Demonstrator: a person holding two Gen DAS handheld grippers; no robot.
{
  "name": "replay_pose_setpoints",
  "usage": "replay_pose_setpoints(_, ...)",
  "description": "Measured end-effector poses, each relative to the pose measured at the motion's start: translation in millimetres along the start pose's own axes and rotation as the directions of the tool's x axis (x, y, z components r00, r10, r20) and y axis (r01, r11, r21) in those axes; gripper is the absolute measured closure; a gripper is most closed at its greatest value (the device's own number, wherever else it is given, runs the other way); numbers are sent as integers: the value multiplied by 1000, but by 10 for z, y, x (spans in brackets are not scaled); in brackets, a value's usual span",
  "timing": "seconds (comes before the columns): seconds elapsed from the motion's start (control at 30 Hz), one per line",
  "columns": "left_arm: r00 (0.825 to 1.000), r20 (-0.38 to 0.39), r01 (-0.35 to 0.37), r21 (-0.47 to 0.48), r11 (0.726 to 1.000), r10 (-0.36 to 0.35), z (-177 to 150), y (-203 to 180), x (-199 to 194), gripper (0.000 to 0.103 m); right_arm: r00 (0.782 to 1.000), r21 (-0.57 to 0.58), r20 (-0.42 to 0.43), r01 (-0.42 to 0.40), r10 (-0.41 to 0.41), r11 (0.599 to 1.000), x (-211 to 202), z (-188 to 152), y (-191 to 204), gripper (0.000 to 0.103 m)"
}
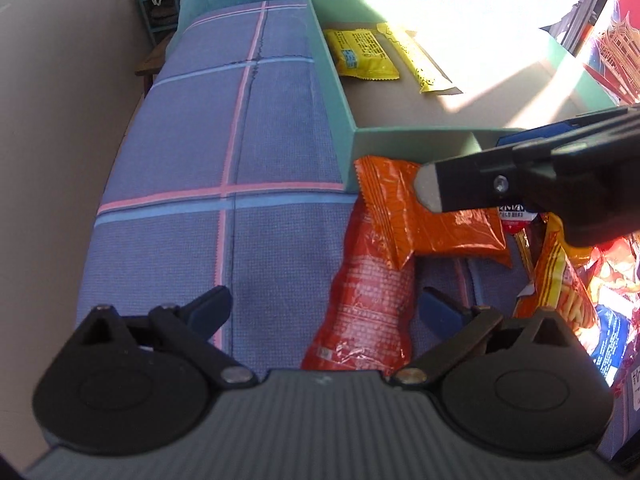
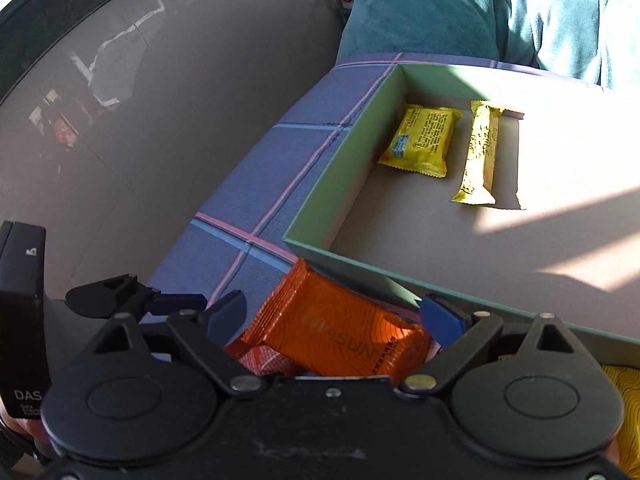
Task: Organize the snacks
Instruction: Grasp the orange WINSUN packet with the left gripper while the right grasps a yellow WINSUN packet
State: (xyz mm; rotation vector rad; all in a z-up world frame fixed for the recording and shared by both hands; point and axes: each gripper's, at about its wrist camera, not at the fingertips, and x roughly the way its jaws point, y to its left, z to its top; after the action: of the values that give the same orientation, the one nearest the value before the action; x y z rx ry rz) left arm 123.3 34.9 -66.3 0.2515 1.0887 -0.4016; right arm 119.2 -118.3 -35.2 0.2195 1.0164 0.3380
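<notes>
An orange snack packet lies against the near wall of a teal box, on top of a long red packet. My right gripper stands open with the orange packet between its blue fingers; the pads do not appear to press on it. One of its fingers shows over the packet in the left wrist view. My left gripper is open, low over the red packet. Inside the box lie a yellow packet and a yellow bar.
Everything rests on a blue plaid cloth. A heap of several snack bags lies to the right. A red printed box stands behind it. A teal cushion is at the back, and the floor drops off at left.
</notes>
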Motion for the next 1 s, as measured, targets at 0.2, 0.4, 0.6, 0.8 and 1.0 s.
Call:
replay_pose_setpoints(0.2,1000,-10,-18,-55,998,17,8,117,64,14,998,-34,-64,-6,4,999,243,-19,86,7)
replay_pose_setpoints(0.4,1000,-11,-18,-79,997,17,-113,367,-3,21,992,-13,-118,-40,38,999,277,-82,223,7)
replay_pose_setpoints(0.6,1000,-9,-12,-68,998,11,-156,447,-67,23,996,25,-78,-43,45,999,137,-69,216,8)
replay_pose_setpoints(0.8,999,41,-15,51,999,13,20,238,-67,15,998,71,-69,2,3,997,50,-54,3,8)
replay_pose_setpoints(1.0,994,107,19,171,985,-38,42,-28,-284,15,999,123,0,48,-49,991,-377,-163,-171,8)
